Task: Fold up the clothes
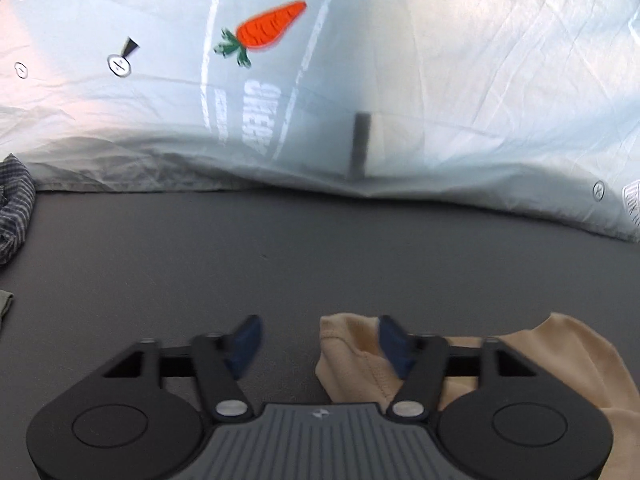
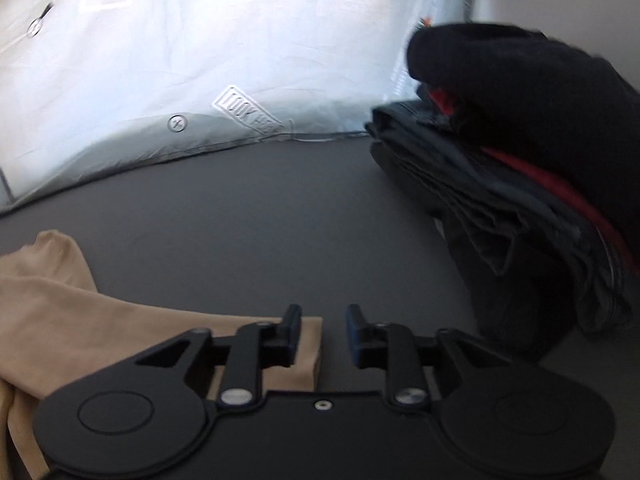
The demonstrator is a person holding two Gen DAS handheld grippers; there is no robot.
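A beige garment lies on the dark grey table. My left gripper is open, its right finger over the garment's hemmed corner, its left finger over bare table. In the right wrist view the same beige garment spreads to the lower left. My right gripper is open, its left finger above the garment's folded edge, its right finger over bare table. Neither gripper holds anything.
A white printed sheet with a carrot picture hangs behind the table. A checked cloth lies at the left edge. A pile of dark, red and black folded clothes stands at the right.
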